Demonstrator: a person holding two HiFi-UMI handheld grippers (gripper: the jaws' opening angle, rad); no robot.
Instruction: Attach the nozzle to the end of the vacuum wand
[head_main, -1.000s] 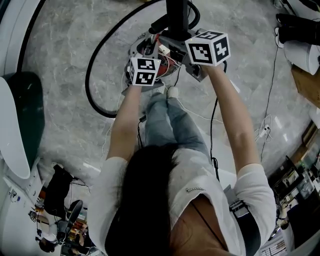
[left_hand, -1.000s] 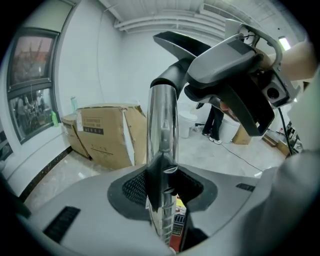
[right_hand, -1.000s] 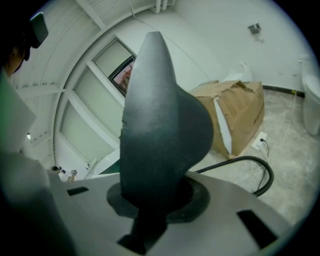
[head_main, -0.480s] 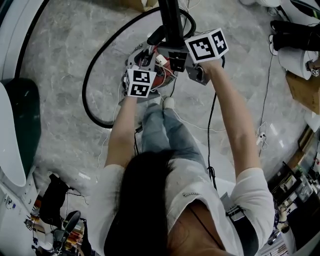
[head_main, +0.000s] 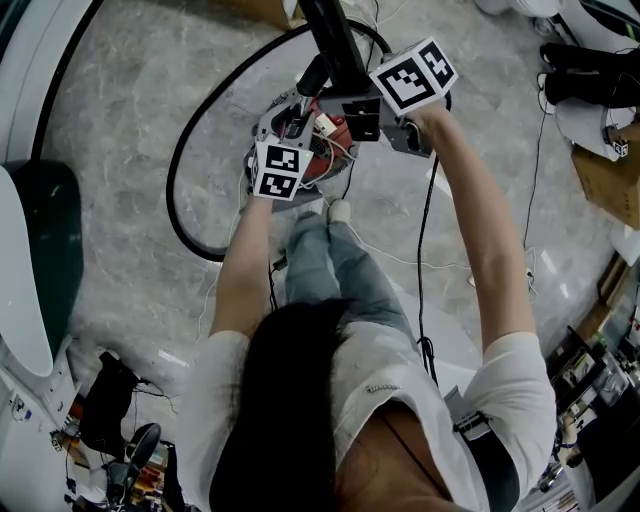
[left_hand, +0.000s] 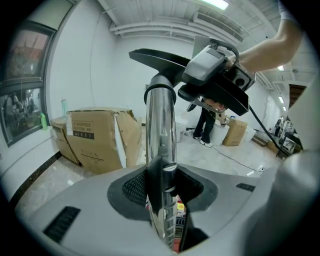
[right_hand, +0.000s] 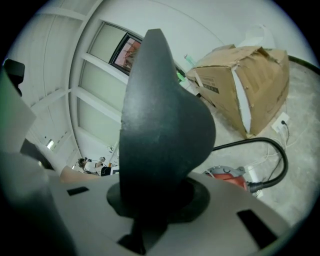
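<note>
A chrome vacuum wand (left_hand: 160, 135) rises between the jaws of my left gripper (left_hand: 162, 200), which is shut on it. At the tube's top end sits the collar of a black flared nozzle (left_hand: 155, 57). My right gripper (left_hand: 215, 80) grips that nozzle from the right. In the right gripper view the nozzle (right_hand: 160, 120) fills the middle, and my right gripper (right_hand: 155, 200) is shut on its narrow neck. From the head view the nozzle (head_main: 335, 45) leans to the upper left, above both marker cubes.
The red vacuum body (head_main: 322, 132) stands on the marble floor under the grippers, with its black hose (head_main: 180, 190) looping left. A torn cardboard box (left_hand: 95, 140) is behind. White cables (head_main: 400, 245) trail past the person's legs. A dark green and white unit (head_main: 40, 250) stands left.
The right gripper has turned, and the nozzle now leans to the upper left in the head view instead of pointing straight up. The left gripper has stayed in place.
</note>
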